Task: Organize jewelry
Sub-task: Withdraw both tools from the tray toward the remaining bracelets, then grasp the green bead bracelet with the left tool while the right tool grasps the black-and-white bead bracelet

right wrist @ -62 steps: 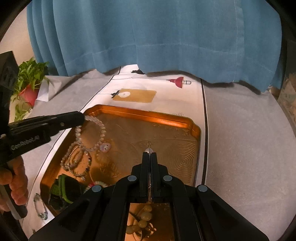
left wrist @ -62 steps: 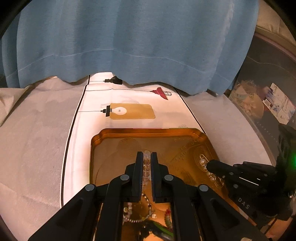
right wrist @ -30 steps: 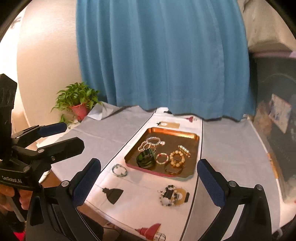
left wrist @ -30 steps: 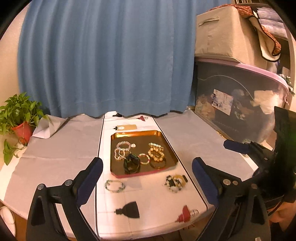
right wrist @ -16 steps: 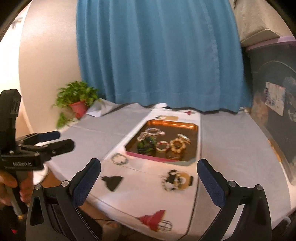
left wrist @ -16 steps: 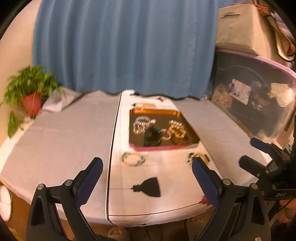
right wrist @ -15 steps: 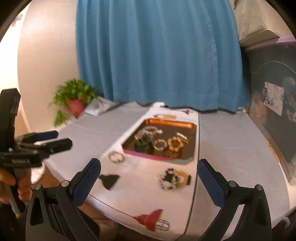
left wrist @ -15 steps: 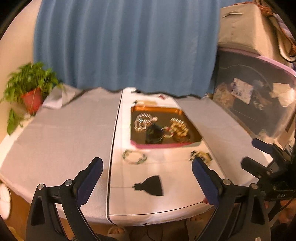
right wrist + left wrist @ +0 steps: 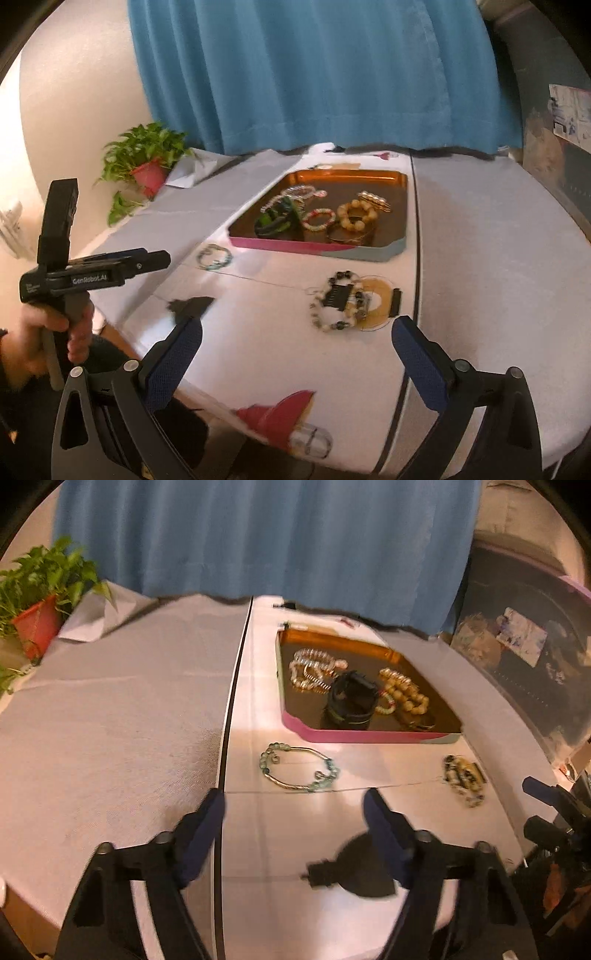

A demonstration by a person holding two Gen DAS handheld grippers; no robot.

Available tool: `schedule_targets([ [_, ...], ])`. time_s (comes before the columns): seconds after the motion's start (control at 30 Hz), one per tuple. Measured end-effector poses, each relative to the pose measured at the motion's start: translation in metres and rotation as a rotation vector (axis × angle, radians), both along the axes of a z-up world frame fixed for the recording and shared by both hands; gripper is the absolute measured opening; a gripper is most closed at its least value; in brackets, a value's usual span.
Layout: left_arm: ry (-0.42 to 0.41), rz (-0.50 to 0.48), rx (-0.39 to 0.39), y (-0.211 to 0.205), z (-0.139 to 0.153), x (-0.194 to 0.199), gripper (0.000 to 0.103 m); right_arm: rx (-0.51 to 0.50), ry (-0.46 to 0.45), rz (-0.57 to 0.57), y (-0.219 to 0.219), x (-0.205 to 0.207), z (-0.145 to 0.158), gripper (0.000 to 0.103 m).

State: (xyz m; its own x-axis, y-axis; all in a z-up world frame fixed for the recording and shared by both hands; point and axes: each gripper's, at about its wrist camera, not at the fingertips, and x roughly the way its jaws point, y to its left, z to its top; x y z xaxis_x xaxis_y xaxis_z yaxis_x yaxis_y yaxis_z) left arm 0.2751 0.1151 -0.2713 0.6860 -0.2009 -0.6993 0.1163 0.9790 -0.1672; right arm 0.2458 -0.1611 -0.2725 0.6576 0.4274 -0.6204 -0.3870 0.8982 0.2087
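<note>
Bracelet beyond empty, closing left tongs

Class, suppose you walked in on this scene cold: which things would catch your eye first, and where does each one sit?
First the copper tray at the middle of the table, crowded with bead bracelets. Next, two pieces lie outside it on the white cloth: a teal bead bracelet just before its near left corner, and a black-and-white bead bracelet to the right. The left gripper and right gripper stand open and empty.

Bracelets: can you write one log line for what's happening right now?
left tool: open, closing, empty | right tool: open, empty | tray: several bracelets | cloth: teal bracelet, black-and-white bracelet still out
</note>
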Motion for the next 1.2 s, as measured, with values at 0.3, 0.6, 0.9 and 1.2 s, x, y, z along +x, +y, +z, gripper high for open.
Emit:
schedule_targets([
  [0.3,0.031,-0.017,-0.010,0.003,-0.024,0.045,0.042,-0.071,0.050,-0.058,0.003,0.043,-0.021,0.049],
  [0.6,0.025,-0.011,-0.026,0.006,-0.026,0.045,0.019,-0.151,0.040,-0.130,0.005,0.049,-0.036,0.017],
  [0.9,-0.015,-0.021,0.171,-0.022,-0.027,0.037,0.010,-0.249,-0.046,-0.162,0.022,0.041,-0.041,0.015],
  [1.2,-0.010,-0.056,0.049,-0.039,-0.027,-0.004,0.003,-0.217,-0.034,-0.115,0.009,0.014,-0.039,0.014],
])
